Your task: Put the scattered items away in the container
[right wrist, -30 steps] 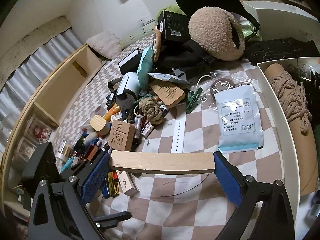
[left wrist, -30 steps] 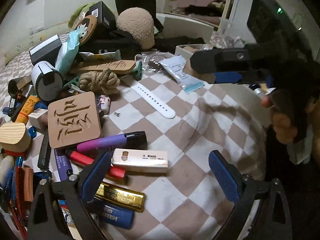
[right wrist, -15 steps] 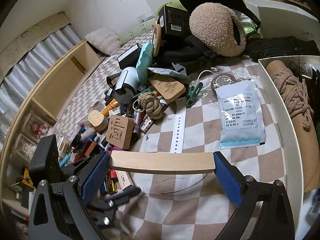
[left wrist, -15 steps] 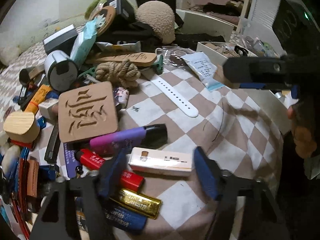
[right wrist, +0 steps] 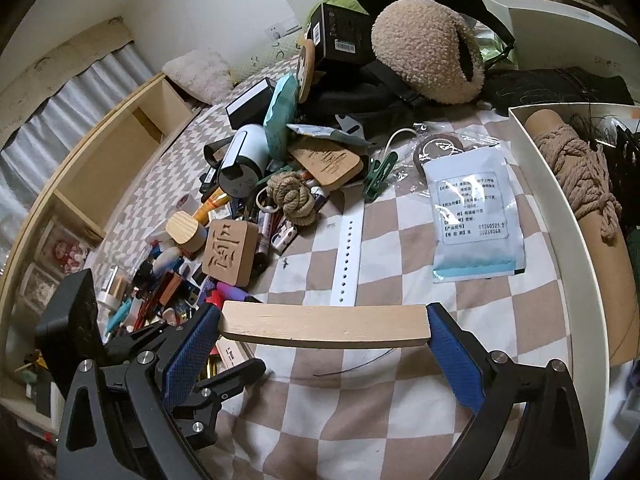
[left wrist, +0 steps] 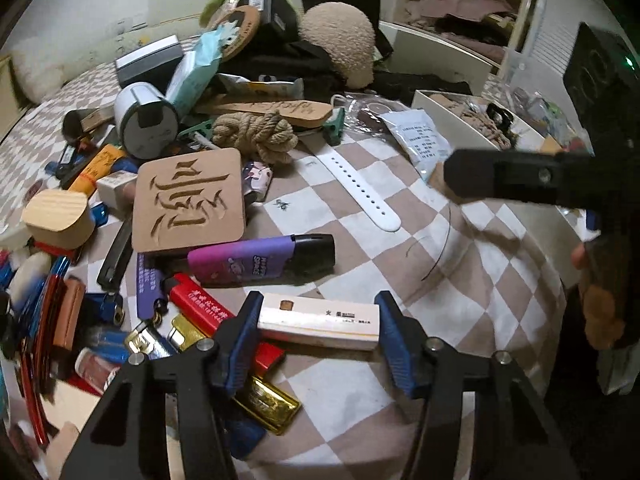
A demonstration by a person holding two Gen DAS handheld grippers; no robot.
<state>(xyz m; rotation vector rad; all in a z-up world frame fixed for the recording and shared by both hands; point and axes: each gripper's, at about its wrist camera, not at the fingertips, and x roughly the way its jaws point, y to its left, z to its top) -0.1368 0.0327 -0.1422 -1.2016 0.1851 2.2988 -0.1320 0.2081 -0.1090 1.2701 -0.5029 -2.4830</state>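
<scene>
A long white box (left wrist: pixel 318 322) lies on top of lighters on the checked cover, and my left gripper (left wrist: pixel 319 322) is shut on its two ends with the blue pads (left wrist: pixel 244 320). My right gripper (right wrist: pixel 324 328) is shut on a pale wooden slat (right wrist: pixel 324 326) and holds it crosswise above the cover. In the left wrist view that gripper (left wrist: pixel 516 178) shows as a dark bar at the right. The white container (right wrist: pixel 560 208) stands at the right with a rope bundle (right wrist: pixel 580 160) and a brown tube inside.
A heap fills the left: a carved wooden plaque (left wrist: pixel 188 200), a purple marker (left wrist: pixel 260 260), a red lighter (left wrist: pixel 200 300), a rope knot (left wrist: pixel 256 132). A white watch strap (right wrist: pixel 348 256) and a sachet (right wrist: pixel 472 216) lie mid-cover. A fleece hat (right wrist: pixel 424 48) sits behind.
My left gripper has dropped forward onto the white box and its jaws have narrowed from wide open until they grip its ends. The right gripper keeps the slat and has barely shifted.
</scene>
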